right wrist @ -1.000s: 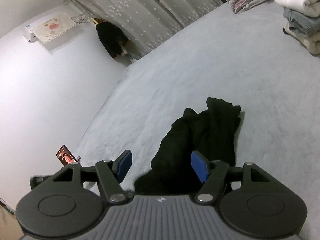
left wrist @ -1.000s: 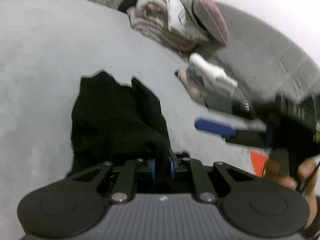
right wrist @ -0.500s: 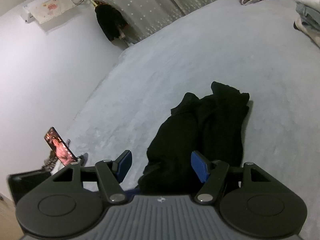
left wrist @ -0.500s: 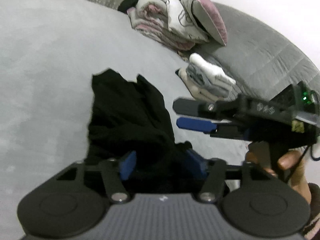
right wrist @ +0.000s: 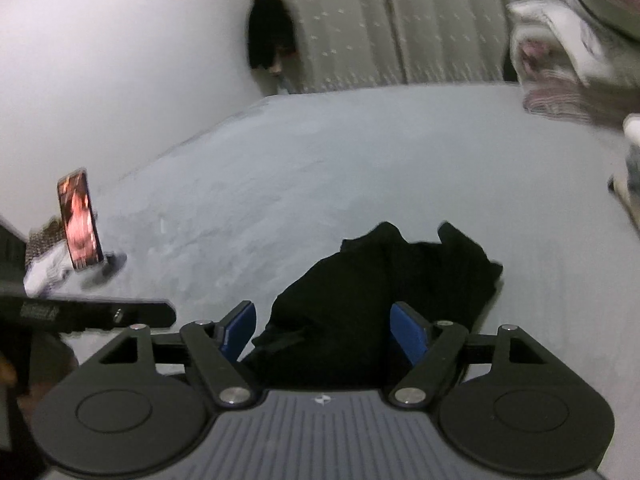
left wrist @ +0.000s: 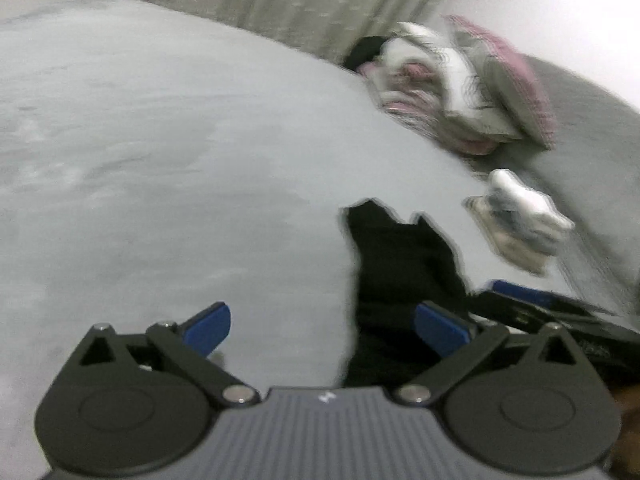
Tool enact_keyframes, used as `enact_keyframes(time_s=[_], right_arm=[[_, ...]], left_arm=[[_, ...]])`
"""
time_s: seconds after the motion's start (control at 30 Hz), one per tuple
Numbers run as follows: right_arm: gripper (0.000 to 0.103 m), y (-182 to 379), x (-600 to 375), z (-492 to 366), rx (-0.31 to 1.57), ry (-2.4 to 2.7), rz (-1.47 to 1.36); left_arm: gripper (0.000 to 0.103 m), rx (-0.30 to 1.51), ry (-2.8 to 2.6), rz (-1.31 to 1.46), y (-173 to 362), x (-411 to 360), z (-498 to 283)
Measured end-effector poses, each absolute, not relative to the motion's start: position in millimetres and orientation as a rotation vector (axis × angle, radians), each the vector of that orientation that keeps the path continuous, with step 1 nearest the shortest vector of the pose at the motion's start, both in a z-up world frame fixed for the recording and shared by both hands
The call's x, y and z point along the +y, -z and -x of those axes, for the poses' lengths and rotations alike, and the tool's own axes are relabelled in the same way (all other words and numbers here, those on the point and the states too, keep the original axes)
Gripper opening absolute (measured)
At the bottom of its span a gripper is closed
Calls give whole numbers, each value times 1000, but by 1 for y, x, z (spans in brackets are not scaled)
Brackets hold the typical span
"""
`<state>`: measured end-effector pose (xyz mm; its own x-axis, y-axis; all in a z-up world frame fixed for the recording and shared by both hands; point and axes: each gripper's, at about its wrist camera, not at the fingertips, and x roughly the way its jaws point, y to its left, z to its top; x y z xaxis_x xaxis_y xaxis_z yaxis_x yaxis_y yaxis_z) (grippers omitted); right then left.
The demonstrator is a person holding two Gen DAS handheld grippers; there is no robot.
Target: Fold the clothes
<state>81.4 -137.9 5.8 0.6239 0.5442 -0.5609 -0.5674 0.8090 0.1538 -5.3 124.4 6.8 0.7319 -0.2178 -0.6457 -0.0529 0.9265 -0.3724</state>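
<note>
A crumpled black garment [left wrist: 400, 280] [right wrist: 384, 292] lies in a heap on the grey bed [left wrist: 180, 160] [right wrist: 360, 168]. My left gripper [left wrist: 322, 326] is open with its blue pads wide apart; the garment lies by its right pad and bare bed shows between the fingers. My right gripper [right wrist: 320, 330] is open too, low over the near end of the garment, which shows between its blue pads. The right gripper's fingers [left wrist: 532, 304] reach in at the right of the left wrist view. The left gripper's arm [right wrist: 96, 312] shows at the left of the right wrist view.
Folded pale clothes [left wrist: 520, 220] are stacked at the right. A pile of pink and white bedding with a pillow [left wrist: 460, 84] [right wrist: 572, 56] lies at the far right. A lit phone [right wrist: 78, 220] stands on a holder at the bed's left edge. Grey curtains [right wrist: 400, 24] hang behind.
My left gripper let go of the black garment, opened wide and swung left off it. My right gripper stayed open and turned towards the head of the bed.
</note>
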Motion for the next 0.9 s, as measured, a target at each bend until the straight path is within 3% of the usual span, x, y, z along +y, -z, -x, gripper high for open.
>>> enact_keyframes(time_s=[0.33,0.57,0.73,0.83,0.9], right_arm=[[75,20,-100,-64,583,-679,326],[71,38,-90,-77,624,-608,376],[35,43,-92,-93,688,-580,314],[22,41,-94,-97,697,-571,275],[20,37,-97,-99,691,-560,240]], left_arm=[[103,809,-42,355,3,139,-2],[103,840,-61,359,10,141,-1],[103,854,-73,373,14,144,-4],[103,853,-83,364,15,142,-10],[103,852,-92,362,15,141,-13]])
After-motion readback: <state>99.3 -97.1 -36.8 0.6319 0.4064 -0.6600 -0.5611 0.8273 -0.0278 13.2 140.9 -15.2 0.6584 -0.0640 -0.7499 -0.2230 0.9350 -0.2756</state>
